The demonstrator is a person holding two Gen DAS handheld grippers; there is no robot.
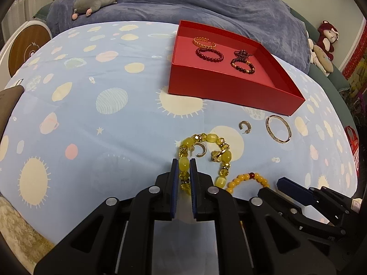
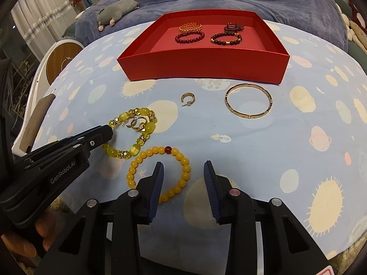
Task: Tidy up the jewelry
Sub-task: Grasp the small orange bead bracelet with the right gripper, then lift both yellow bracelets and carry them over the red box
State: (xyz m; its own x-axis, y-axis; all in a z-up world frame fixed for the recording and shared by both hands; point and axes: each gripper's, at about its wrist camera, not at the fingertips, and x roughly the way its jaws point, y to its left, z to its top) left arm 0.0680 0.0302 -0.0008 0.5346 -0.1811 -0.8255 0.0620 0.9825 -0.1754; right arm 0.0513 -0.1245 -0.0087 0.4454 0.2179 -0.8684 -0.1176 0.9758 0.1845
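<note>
My left gripper (image 1: 183, 163) is shut on a large bead of the yellow crystal bracelet (image 1: 214, 138), which lies on the spotted blue cloth. From the right wrist view the left gripper (image 2: 107, 134) reaches that bracelet (image 2: 146, 126) from the left. A gold hoop earring and rings (image 2: 137, 122) lie inside its loop. My right gripper (image 2: 183, 170) is open, with the right side of the amber bead bracelet (image 2: 146, 153) between its fingers and untouched. Further back lie a single hoop earring (image 2: 188, 97) and a gold bangle (image 2: 248, 84). The red box (image 2: 206, 68) holds several bracelets.
A blue blanket with a grey plush toy (image 2: 117, 8) is heaped behind the box. At the left edge are a round wooden-faced object (image 1: 27, 48) and a brown flat item (image 1: 9, 98). Plush toys (image 1: 325, 39) sit at the far right.
</note>
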